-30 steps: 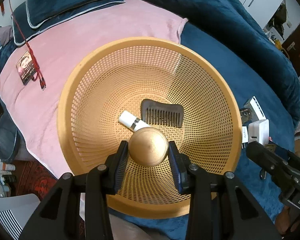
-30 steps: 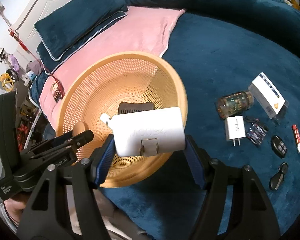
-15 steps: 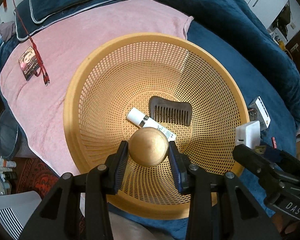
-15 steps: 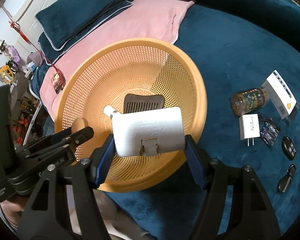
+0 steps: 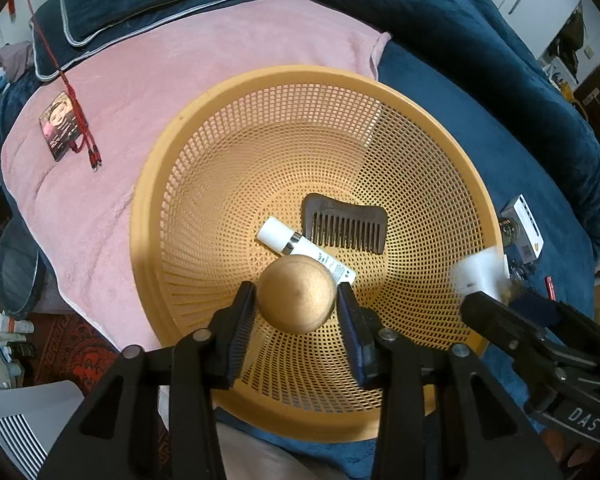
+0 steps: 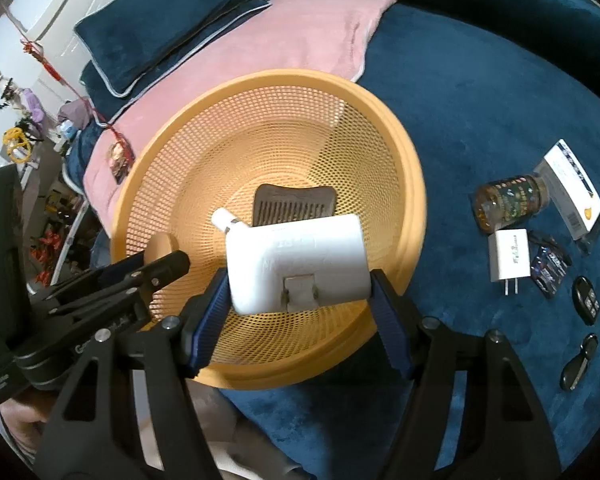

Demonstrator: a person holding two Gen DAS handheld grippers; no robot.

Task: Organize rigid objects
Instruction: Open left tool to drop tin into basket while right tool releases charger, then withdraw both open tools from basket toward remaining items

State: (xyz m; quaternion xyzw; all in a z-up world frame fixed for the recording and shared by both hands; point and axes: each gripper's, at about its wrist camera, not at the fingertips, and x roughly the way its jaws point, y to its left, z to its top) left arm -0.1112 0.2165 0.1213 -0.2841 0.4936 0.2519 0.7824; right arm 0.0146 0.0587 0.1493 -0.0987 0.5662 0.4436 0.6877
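Over the orange basket [image 5: 148, 216]: left tongs [image 5: 296, 306] opening, gold ball [image 5: 296, 300] between the pads, gap either side. Right tongs [image 6: 298, 300] clamp the white charger [image 6: 296, 256].

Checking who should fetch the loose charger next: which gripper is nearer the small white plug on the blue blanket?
Right. The right gripper, over the basket, is beside the small white plug; the left gripper hangs over the basket's far side.
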